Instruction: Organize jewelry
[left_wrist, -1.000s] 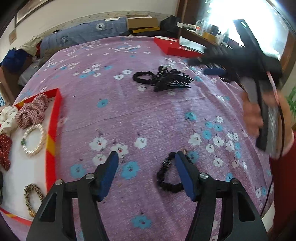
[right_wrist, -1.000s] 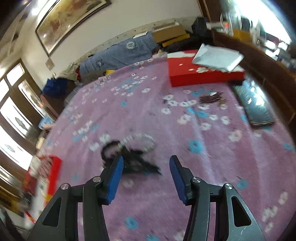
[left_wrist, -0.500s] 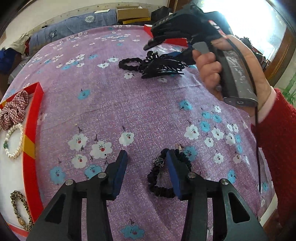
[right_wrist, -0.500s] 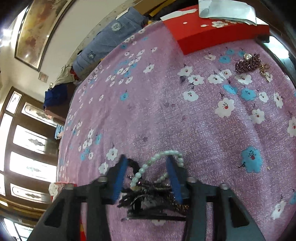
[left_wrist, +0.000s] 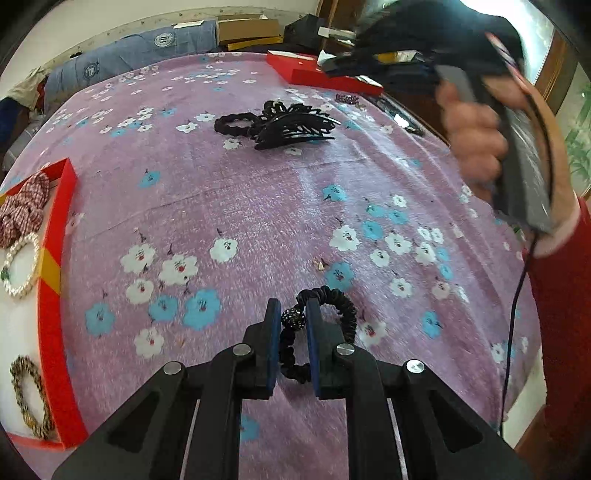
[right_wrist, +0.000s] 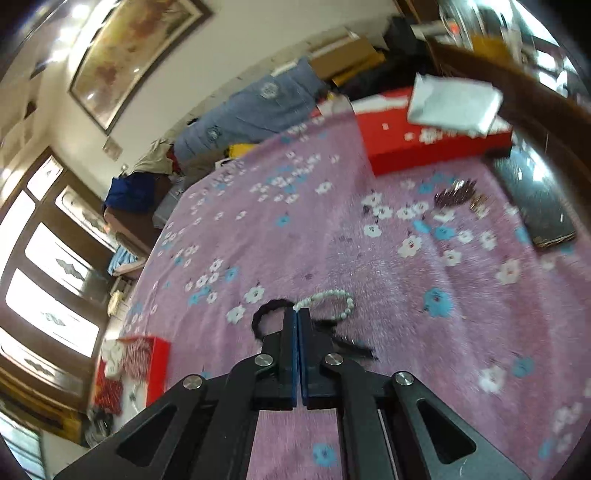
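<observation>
With a checked scrunchie, pearl ring and braided band already in the red-rimmed tray (left_wrist: 55, 295) off to its left, my left tool (left_wrist: 290, 325) is closing on the black beaded scrunchie (left_wrist: 328, 314) between its pads, while my right tool (right_wrist: 297, 325) has clamped shut on the pale bead bracelet (right_wrist: 332, 301), leaving the black claw clip (left_wrist: 291, 127) far ahead.

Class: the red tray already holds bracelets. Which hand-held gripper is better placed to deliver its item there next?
Left. The left hand-held gripper is closing around the black scrunchie, with the red tray close beside it. The right hand-held gripper, pinching the pearl bracelet, sits farther away.
</observation>
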